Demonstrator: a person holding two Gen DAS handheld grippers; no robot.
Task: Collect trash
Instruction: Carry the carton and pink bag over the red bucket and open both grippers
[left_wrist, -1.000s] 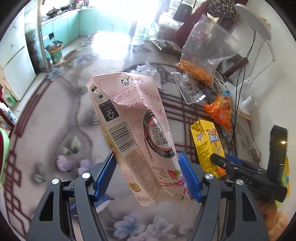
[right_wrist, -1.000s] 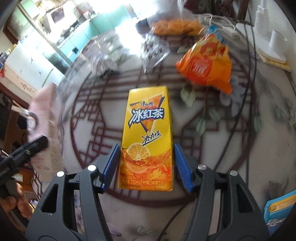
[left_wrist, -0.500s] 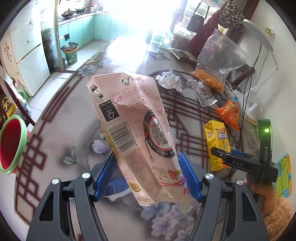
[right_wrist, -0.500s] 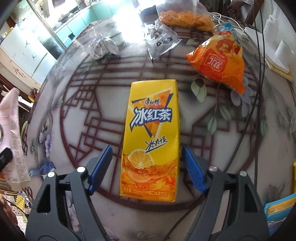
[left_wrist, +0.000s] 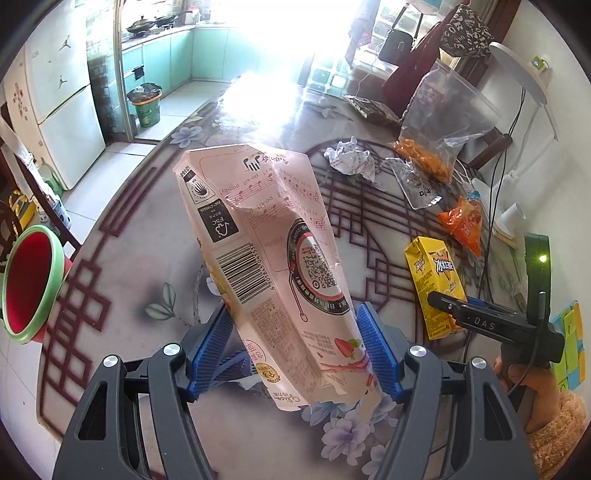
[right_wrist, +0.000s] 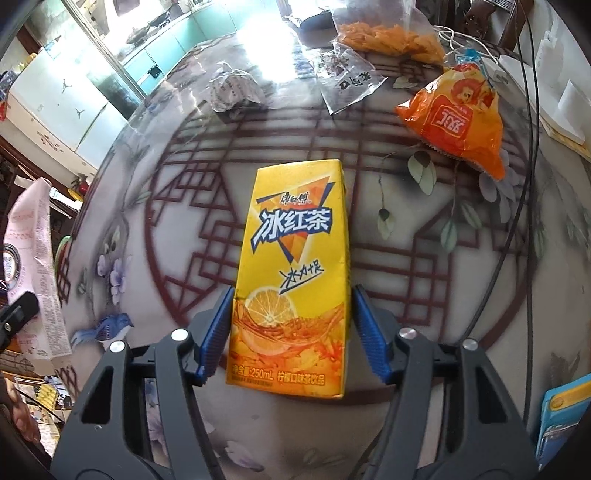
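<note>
left tool (left_wrist: 295, 354): clamped on pink carton (left_wrist: 266, 258), held above surface (left_wrist: 147, 258) | right tool (right_wrist: 291, 332): closing around yellow carton (right_wrist: 295, 266) lying mid-surface, right pad apart | beyond: orange bag (right_wrist: 458, 122), crumpled wrapper (right_wrist: 236, 92) | far edge: clear bag (left_wrist: 443, 122)

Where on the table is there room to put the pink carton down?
Bare tabletop lies left of the pink carton, toward the red bin. Another free patch sits between the yellow tea carton and crumpled paper. It is crowded by the orange snack bag and cables.
</note>
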